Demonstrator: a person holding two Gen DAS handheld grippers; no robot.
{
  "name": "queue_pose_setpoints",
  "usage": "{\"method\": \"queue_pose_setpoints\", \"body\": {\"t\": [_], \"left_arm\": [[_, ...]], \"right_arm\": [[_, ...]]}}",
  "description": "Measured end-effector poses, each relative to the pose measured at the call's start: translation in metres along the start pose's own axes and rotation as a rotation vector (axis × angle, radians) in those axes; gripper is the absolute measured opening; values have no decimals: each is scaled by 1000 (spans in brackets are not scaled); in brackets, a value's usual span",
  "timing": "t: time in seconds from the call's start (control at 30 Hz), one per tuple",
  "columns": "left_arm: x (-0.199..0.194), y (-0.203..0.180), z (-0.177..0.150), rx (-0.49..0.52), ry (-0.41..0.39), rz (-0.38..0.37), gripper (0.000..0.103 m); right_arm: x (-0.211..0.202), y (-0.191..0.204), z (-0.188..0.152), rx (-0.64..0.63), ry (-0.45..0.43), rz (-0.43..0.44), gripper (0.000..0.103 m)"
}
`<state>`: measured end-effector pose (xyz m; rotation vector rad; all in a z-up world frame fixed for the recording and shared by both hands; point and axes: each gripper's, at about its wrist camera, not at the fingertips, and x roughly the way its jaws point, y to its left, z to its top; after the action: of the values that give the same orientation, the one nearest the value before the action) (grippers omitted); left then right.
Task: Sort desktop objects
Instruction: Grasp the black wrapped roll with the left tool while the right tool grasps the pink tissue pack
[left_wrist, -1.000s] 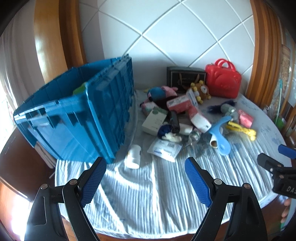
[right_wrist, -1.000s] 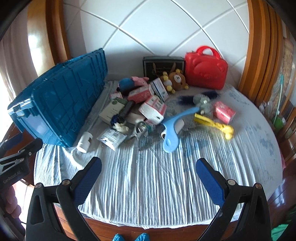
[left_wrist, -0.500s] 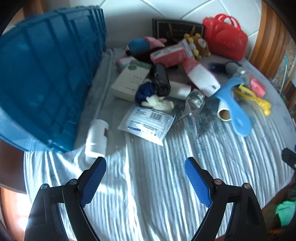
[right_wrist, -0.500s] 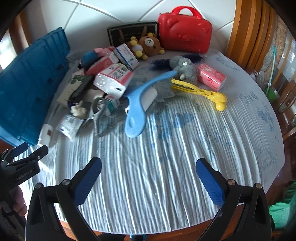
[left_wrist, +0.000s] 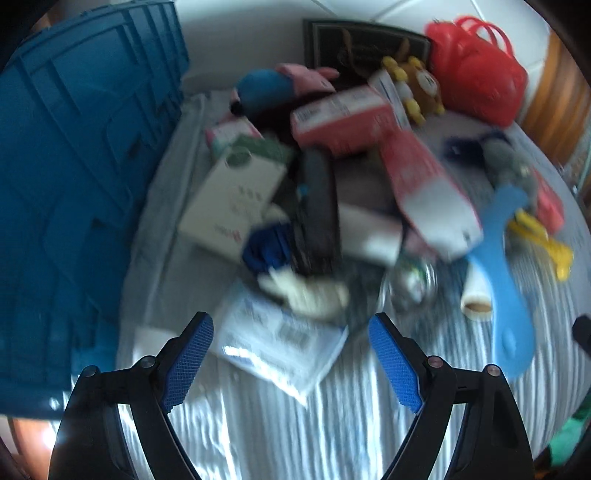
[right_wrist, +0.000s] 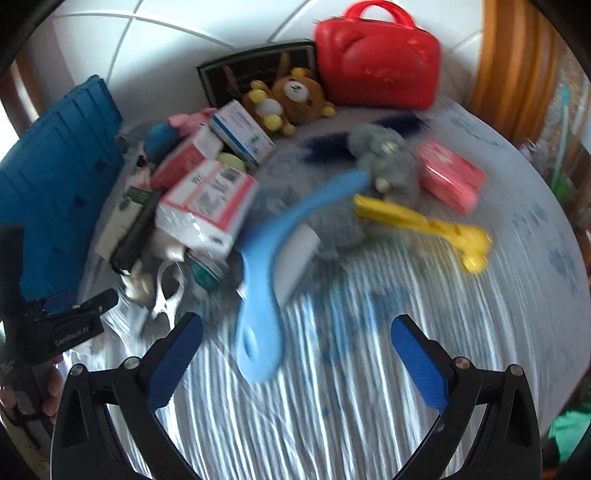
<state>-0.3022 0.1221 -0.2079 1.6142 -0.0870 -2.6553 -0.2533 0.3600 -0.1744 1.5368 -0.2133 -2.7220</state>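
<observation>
Both grippers have come closer to the pile since a moment ago. Left gripper (left_wrist: 291, 354) has its fingers wide, holding nothing, over a white packet (left_wrist: 284, 347). Right gripper (right_wrist: 295, 354) also has wide fingers, with the blue lint roller (right_wrist: 273, 266) between them. Beyond lie boxes on the worktop (right_wrist: 369, 424), beside the blue crate (left_wrist: 74, 166).

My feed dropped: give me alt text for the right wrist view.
Right gripper, jaws open and empty, hovers over a striped tablecloth facing a blurred blue lint roller. Behind lie boxes, plush toys, yellow tongs and a red case.
</observation>
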Motion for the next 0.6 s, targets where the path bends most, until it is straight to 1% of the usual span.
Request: {"method": "queue_pose_setpoints", "body": {"t": [0.1, 0.27, 0.4, 0.53, 0.6], "left_arm": [[9, 0, 28, -38, -5, 16, 87], [35, 0, 55, -60, 23, 29, 87], [58, -2, 66, -42, 66, 26, 87], [74, -1, 72, -41, 80, 8, 87], [81, 0, 74, -42, 84, -3, 87]], "right_arm": [[17, 15, 26, -28, 18, 33, 103], [51, 41, 66, -63, 54, 88, 103], [78, 62, 98, -87, 85, 132, 103], [113, 65, 109, -58, 157, 153, 103], [130, 66, 112, -34, 192, 192, 103]]}}
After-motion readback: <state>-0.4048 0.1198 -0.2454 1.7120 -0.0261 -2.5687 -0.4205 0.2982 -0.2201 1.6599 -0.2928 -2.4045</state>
